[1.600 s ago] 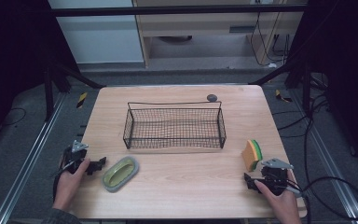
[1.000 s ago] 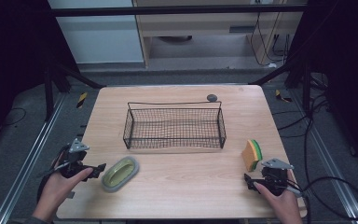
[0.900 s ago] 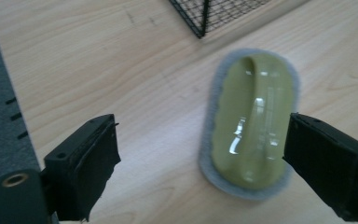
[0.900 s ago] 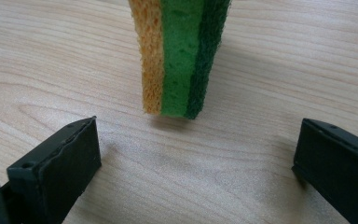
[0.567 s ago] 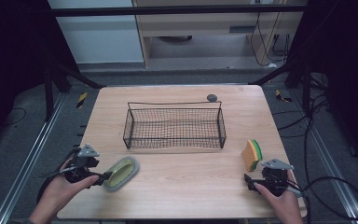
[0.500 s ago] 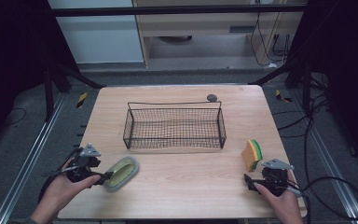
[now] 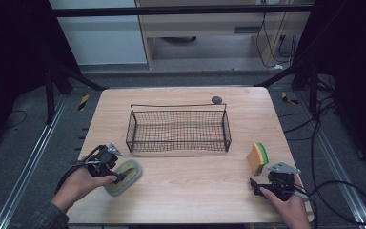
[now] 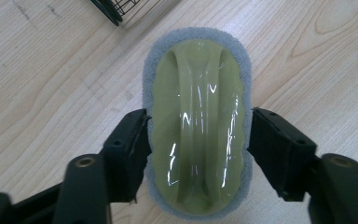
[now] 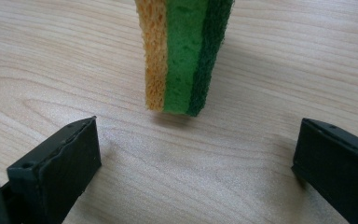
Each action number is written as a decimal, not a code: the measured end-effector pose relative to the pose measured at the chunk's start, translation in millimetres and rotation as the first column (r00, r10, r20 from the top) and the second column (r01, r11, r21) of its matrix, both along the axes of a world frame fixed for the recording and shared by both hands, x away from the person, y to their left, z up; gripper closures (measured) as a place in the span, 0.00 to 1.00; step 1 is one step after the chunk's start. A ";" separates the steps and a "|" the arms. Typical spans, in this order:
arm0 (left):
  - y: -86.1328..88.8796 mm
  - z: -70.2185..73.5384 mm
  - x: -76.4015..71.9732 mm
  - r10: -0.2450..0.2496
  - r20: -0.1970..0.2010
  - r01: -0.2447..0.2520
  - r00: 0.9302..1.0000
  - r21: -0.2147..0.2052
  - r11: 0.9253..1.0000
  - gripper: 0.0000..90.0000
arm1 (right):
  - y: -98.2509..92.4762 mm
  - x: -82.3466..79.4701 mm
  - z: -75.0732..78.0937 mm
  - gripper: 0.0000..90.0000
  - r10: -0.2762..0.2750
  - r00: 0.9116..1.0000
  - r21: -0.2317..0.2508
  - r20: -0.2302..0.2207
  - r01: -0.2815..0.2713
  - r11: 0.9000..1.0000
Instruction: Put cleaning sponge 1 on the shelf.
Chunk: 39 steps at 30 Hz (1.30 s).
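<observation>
A scrubber (image 7: pixel 126 174) with a glossy olive-green handle on a grey pad lies flat at the table's front left. My left gripper (image 7: pixel 116 175) straddles it. In the left gripper view the scrubber (image 8: pixel 196 126) sits between the two black jaws of my left gripper (image 8: pixel 198 135), which stand at the pad's edges without squeezing it. A yellow-and-green sponge (image 7: pixel 257 158) stands on edge at the front right. My right gripper (image 7: pixel 262 181) rests open just short of it. In the right gripper view the sponge (image 9: pixel 182 56) stands beyond the spread jaws of my right gripper (image 9: pixel 196 154).
A black wire basket (image 7: pixel 133 131) stands in the middle of the wooden table (image 7: pixel 186 200), and its corner (image 8: pixel 114 9) shows just beyond the scrubber. A small dark round object (image 7: pixel 216 99) lies behind the basket. Cables trail off the right edge.
My left gripper has moved right from the table's left edge and come over the scrubber, its jaws now on either side of it. The right gripper has stayed still.
</observation>
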<state>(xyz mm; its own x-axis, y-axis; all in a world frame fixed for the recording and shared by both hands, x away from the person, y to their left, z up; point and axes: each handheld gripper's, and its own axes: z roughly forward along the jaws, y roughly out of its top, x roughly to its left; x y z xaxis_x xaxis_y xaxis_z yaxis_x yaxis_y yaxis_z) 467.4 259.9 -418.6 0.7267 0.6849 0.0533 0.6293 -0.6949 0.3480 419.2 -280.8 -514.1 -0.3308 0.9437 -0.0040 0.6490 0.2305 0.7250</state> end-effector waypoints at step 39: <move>-0.5 -9.4 11.0 -0.061 -0.098 0.065 0.993 0.046 0.997 0.78 | -0.2 -0.3 0.1 0.01 0.004 1.000 -0.001 -0.002 -0.004 1.000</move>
